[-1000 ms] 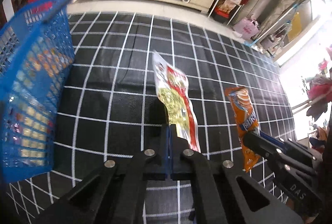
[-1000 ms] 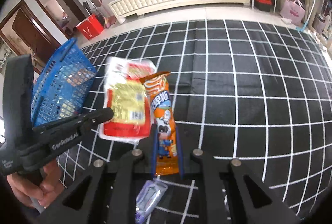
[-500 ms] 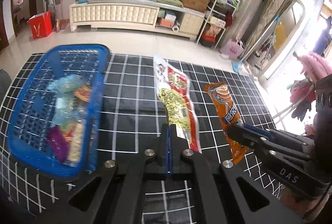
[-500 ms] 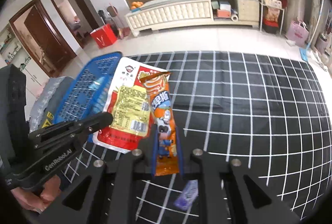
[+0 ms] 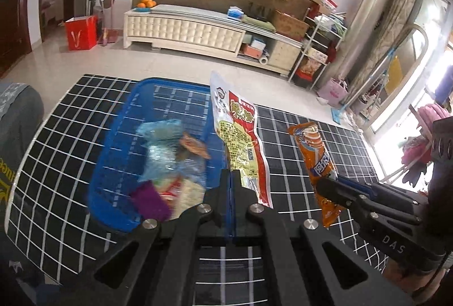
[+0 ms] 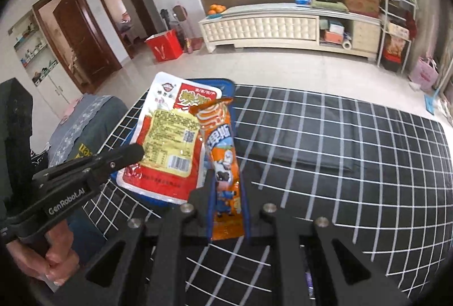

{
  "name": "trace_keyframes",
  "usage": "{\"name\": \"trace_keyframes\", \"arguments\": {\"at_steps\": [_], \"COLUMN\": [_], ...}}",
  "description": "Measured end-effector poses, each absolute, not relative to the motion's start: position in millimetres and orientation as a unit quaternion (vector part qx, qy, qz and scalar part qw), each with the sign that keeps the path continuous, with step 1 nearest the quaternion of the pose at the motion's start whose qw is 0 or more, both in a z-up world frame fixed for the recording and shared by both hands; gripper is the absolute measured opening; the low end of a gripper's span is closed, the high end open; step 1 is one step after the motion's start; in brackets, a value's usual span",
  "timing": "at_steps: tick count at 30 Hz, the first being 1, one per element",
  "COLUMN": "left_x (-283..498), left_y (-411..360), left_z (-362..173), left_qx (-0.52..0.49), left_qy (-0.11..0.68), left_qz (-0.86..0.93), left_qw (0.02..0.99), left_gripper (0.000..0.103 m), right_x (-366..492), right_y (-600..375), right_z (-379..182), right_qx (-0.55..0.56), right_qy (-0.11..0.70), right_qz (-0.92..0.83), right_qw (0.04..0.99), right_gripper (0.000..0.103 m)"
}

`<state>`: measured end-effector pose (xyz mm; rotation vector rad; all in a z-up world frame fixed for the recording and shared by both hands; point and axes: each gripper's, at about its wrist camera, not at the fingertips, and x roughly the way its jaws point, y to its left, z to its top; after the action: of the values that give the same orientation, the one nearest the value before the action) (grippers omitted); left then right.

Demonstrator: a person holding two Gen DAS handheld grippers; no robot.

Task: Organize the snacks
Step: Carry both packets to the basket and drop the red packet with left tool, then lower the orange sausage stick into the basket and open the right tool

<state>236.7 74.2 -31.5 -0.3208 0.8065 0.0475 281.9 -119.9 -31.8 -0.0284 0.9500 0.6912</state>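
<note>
My left gripper [image 5: 230,178] is shut on the lower edge of a flat red, yellow and white snack bag [image 5: 240,141], which stands up over the right side of the blue plastic basket [image 5: 113,153]. Several wrapped snacks lie in the basket. My right gripper [image 6: 226,184] is shut on a long orange snack packet [image 6: 220,147], held upright in the air to the right of the bag. The right wrist view shows the bag [image 6: 170,141] pinched by the left gripper [image 6: 136,153], with the basket rim [image 6: 228,85] behind it. The left wrist view also shows the orange packet [image 5: 314,153].
A black cloth with a white grid [image 6: 339,150] covers the table; its far edge meets a tiled floor. A grey cushioned seat [image 6: 85,121] stands left of the table. A small purple packet [image 6: 308,277] lies on the cloth under my right gripper.
Both grippers have risen with their packets and moved left toward the basket. The basket, earlier off to the left and seen side-on, now lies below the red bag.
</note>
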Motion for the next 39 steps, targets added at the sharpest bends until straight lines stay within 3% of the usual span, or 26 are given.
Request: {"name": "trace_keyframes", "arguments": {"at_steps": [12,32,34,36,38,39], "left_x": [232,222,220,217,215,214], "left_y": [144,160,160,158,158,158], "left_z": [-61,-76,-76,-74,-71,-69], "left_qx": [-0.163,-0.148,-0.143,-0.135,-0.127,-0.125], "left_qy": [0.416,0.436,0.438,0.438,0.436,0.435], "left_qz": [0.046,0.052,0.051,0.054,0.056,0.054], "left_qw": [0.894,0.886,0.886,0.887,0.889,0.89], "left_gripper": [0.0,0.003,0.007,0.028,0.039,0.039], "right_x": [276,269,269,268,268,268], "right_y": [-63,-26,-26,-26,-26,-26], "right_z": [-46,-57,-57,-56,-54,-52], "right_qx": [-0.032,-0.051,-0.054,-0.052,-0.051,-0.051], "right_qy": [0.463,0.478,0.477,0.477,0.474,0.473], "right_qz": [0.335,0.335,0.334,0.333,0.334,0.335], "right_qw": [0.82,0.811,0.811,0.811,0.813,0.814], "right_gripper": [0.02,0.02,0.02,0.02,0.02,0.02]}}
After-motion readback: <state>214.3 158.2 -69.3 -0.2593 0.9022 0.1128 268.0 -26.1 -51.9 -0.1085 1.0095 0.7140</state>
